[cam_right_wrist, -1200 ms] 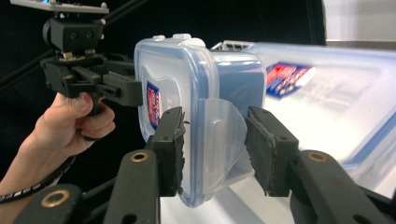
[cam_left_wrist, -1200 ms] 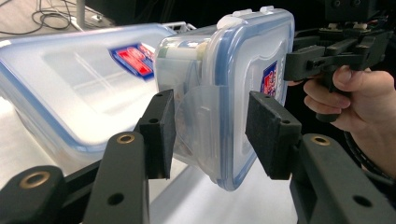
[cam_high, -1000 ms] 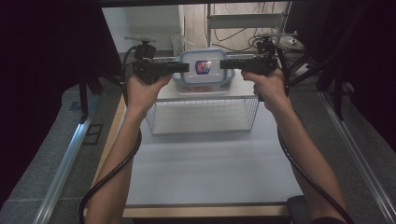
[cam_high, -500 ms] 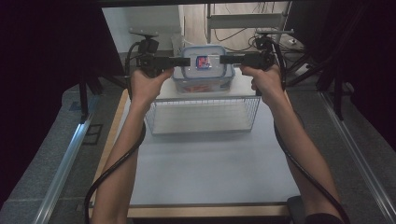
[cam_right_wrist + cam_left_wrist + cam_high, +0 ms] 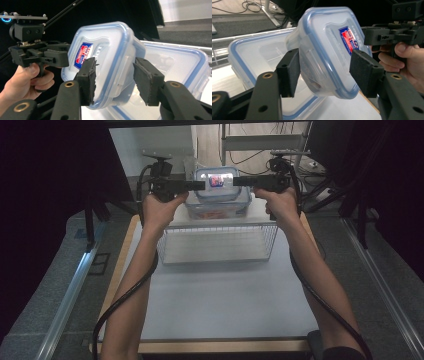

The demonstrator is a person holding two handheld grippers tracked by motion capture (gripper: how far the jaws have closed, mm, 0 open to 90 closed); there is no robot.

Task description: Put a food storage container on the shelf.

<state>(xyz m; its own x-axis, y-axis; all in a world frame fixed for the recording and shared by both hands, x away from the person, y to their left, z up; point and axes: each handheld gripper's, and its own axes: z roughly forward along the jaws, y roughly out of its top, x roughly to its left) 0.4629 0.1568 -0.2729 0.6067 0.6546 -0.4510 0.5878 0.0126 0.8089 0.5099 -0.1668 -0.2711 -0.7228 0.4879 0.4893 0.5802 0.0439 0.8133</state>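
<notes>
From the high view, the person holds the left gripper and the right gripper level and pointing at each other across the small container, which sits on top of the large container; that one rests on the wire rack at the far end of the table. Taking the small box from both ends fits stacking it squarely on the bigger lid. In the left gripper view, the small container lies between the left gripper's two black pads, one pad over the lid and one behind the base; its jaws have just been opening, and a gap shows at the lid side, so the hold looks released or nearly so. The large container lies beneath, and the other hand sits opposite. In the right gripper view, the right gripper straddles the small container's blue-rimmed edge; its jaws have also just been opening, and the pads stand slightly clear of the plastic. The large container carries the weight, which would explain both grips easing off.
</notes>
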